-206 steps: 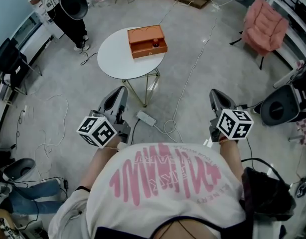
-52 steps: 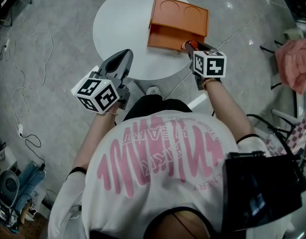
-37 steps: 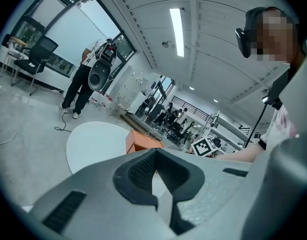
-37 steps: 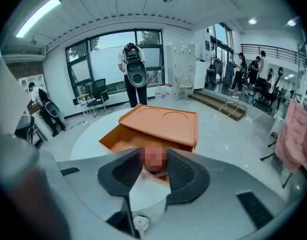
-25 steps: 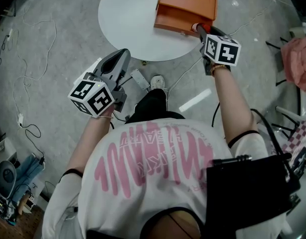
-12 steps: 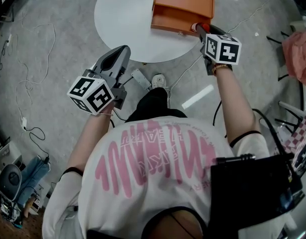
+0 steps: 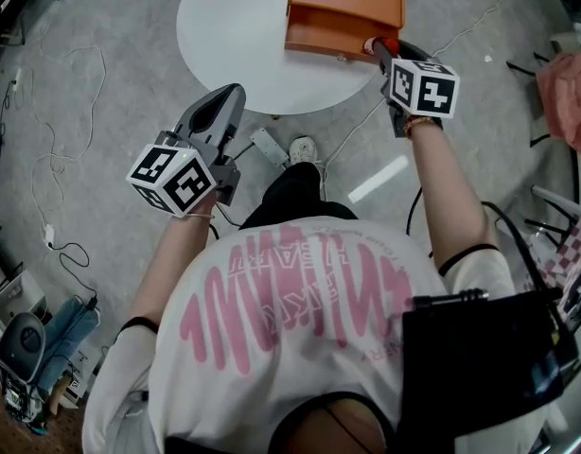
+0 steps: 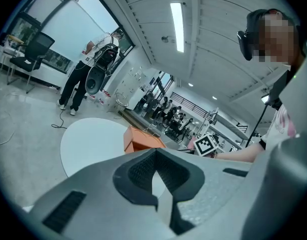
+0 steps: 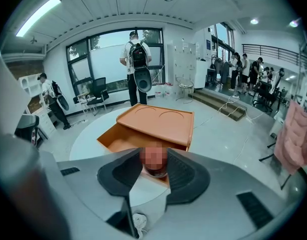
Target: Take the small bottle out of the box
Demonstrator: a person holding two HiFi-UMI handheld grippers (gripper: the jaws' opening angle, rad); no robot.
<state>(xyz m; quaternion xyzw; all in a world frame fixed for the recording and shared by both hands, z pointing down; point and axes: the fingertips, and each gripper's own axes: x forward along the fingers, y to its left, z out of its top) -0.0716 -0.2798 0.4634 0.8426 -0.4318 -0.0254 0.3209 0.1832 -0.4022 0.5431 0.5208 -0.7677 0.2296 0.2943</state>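
Moments back the person (image 7: pixel 300 339) stood well off from the table (image 7: pixel 234 36) with both grippers down at the waist; now they are up against its near edge, and over the last instant nothing visibly shifts. Closest in, the left gripper (image 8: pixel 153 156) hangs near the table's front edge, its grey moulded jaws drawn together at the tips with nothing in the dark ribbed pads (it has no part in this yet, I'd say). Further out, the right gripper (image 9: pixel 154 159) slopes down at the table's right side into the open drawer (image 9: pixel 118 143) of the box (image 9: pixel 158 118). The small bottle (image 9: pixel 154 172) stands between its jaws, which sit fairly wide with a pad against each flank: a grip, as far as I can judge. The bottle is upright, long axis vertical, in the drawer's front right corner. It is dead ahead of the right jaws and well apart from the left ones, so the way out looks to be up over the low front wall and back toward the person. Its lower body is round, dark and glassy, with a red cap (image 7: pixel 386 44) seen from above. The box is smooth matte orange, two shallow round dishes pressed into its top, on the round, smooth white table. Beyond, someone with a backpack (image 9: pixel 138 64) stands by the windows (image 9: pixel 108 49).
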